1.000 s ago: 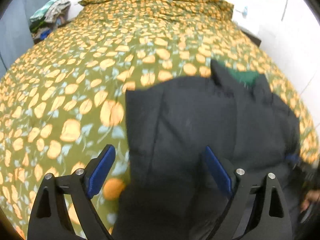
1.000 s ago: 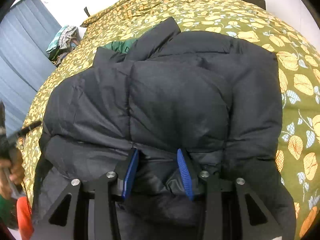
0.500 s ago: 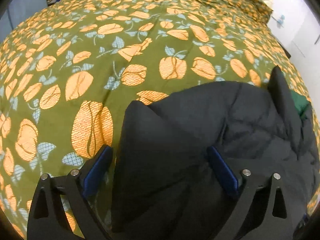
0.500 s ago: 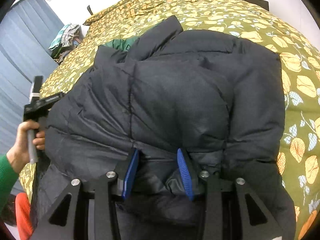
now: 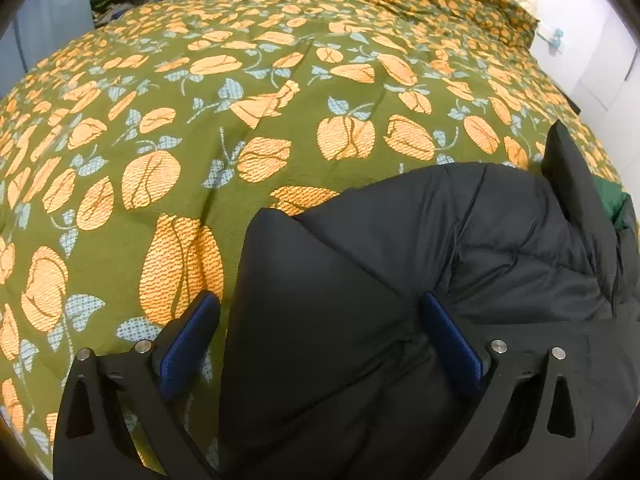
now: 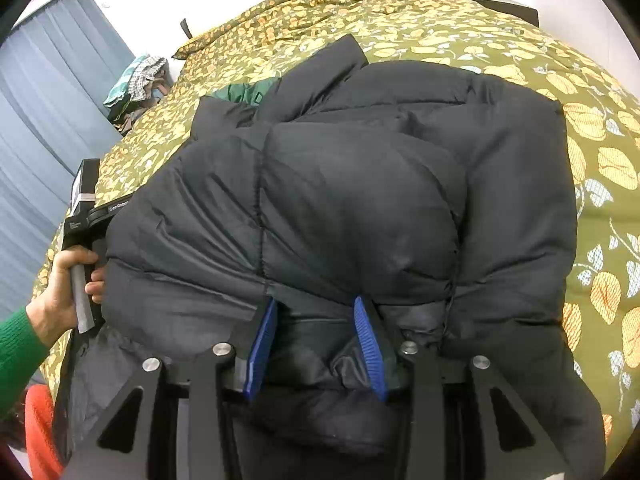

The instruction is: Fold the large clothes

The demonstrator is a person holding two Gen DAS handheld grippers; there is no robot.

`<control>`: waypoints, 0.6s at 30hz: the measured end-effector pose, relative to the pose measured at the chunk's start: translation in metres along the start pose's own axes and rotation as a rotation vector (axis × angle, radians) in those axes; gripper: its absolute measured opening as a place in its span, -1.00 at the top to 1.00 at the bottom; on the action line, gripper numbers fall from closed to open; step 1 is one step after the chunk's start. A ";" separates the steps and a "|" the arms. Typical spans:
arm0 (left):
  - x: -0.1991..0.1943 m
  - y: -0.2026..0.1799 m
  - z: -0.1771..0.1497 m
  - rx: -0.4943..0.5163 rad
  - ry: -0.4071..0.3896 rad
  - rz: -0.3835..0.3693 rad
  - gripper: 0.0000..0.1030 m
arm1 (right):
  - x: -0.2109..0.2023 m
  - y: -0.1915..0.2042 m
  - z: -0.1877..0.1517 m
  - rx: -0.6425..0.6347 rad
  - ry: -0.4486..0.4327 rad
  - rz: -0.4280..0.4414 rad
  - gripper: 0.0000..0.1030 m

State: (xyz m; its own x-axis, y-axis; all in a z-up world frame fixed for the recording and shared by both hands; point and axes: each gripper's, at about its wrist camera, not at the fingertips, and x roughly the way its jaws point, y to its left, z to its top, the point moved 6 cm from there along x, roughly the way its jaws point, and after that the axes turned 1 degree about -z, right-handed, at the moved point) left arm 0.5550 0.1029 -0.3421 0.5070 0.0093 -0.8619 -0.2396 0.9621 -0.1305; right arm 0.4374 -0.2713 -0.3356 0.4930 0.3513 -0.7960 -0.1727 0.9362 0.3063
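— Pointing steeply down, the left tool point(image 5: 320, 332) is opening wide, the jacket point(image 6: 360, 208) corner between its pads untouched.
— The right tool point(image 6: 316, 340)?
— Pinching a jacket fold.
— Surface?
— A bed point(image 5: 200, 128) with a floral cover; blue curtains point(image 6: 52, 100) behind.
— The jacket's lie?
— Bunched on the near edge, collar pointing away.

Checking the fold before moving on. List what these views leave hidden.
- Black puffer jacket: near hem cut off by the bottom edge, right wrist view.
- Green garment: mostly covered by the jacket's collar.
- Left tongs: hidden behind the jacket in the right wrist view.
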 end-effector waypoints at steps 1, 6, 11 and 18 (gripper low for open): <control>-0.002 0.000 0.001 -0.003 0.003 0.000 -0.97 | -0.001 0.000 0.000 0.000 -0.001 -0.001 0.22; -0.044 0.000 0.002 0.009 0.014 -0.036 -0.93 | -0.015 0.006 0.001 -0.028 -0.019 -0.013 0.17; -0.141 -0.006 -0.034 0.155 -0.058 -0.117 -0.93 | -0.067 0.024 -0.005 -0.063 -0.035 -0.037 -0.30; -0.173 -0.045 -0.171 0.443 0.068 -0.136 -0.93 | -0.096 0.057 -0.079 -0.182 0.165 -0.077 -0.30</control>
State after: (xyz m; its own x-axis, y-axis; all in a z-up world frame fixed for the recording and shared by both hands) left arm 0.3363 0.0109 -0.2710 0.4506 -0.1287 -0.8834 0.2095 0.9772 -0.0355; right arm 0.3135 -0.2509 -0.2834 0.3678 0.2627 -0.8921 -0.2982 0.9419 0.1544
